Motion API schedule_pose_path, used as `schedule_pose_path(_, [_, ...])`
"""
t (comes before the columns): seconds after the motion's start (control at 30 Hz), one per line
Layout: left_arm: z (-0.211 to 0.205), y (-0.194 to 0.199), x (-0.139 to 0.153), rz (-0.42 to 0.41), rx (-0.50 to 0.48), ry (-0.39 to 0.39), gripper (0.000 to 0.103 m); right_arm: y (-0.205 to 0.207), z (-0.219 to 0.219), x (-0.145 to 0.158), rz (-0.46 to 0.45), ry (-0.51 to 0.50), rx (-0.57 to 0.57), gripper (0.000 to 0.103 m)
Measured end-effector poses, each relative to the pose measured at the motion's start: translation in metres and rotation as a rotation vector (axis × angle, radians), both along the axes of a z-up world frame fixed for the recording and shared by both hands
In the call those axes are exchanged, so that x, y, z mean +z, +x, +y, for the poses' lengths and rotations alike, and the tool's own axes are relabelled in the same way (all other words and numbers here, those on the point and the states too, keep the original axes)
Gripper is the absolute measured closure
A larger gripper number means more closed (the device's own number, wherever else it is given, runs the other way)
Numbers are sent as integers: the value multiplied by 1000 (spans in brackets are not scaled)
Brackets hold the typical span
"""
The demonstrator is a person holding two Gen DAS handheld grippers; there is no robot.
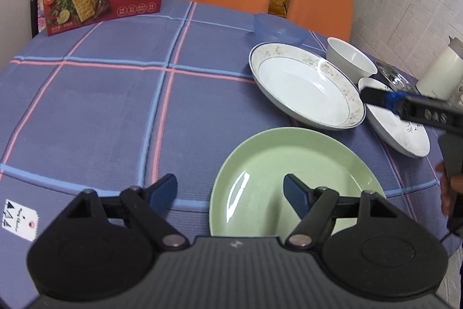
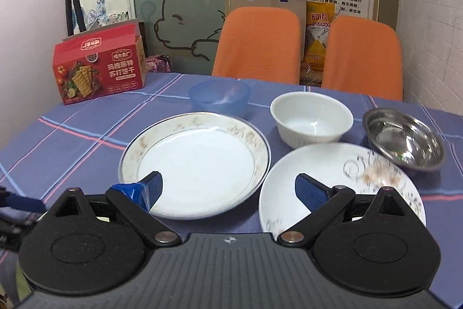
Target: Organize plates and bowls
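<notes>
Crockery on the checked desk (image 1: pixel 101 106), located from the floral-rimmed plate (image 2: pixel 194 164): green plate (image 1: pixel 289 178) nearer, scroll-patterned plate (image 2: pixel 332 178) right, white bowl (image 2: pixel 312 118), steel bowl (image 2: pixel 405 138) and blue bowl (image 2: pixel 220 94) behind. Glazed, probably slippery and breakable; grip rims. Open cloth lies leftward. Left tongs (image 1: pixel 230 191) and right tongs (image 2: pixel 228 187) spread, empty.

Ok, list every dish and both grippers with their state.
green plate: empty, upright
big rimmed plate: empty, alone
small flowered plate: empty
white bowl: empty, upright
steel bowl: empty, tilted
blue bowl: empty
left gripper: open
right gripper: open
</notes>
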State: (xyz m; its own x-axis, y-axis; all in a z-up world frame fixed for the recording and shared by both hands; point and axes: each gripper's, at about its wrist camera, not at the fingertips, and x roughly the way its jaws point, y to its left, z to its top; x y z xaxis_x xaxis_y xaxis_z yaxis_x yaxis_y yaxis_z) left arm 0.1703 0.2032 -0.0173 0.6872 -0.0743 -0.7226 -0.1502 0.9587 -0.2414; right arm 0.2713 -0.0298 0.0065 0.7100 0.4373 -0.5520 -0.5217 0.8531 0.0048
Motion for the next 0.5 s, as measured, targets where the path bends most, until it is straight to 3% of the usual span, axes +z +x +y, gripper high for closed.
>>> schedule_pose_path(0.07, [2,2,-1,0,3,10,22,24,11,-3,8,-20,5,17])
schedule_pose_path(0.2, [12,8,-1,1,24,19,22,51,27,-15,48,-53,46,17])
schedule_pose_path(0.4, [30,24,5,-7,52,13,21,71,43,-29,134,-69,74,16])
schedule_pose_path(0.5, [33,31,7,-10,49,9,21,72,54,-31,130,-106,47,16])
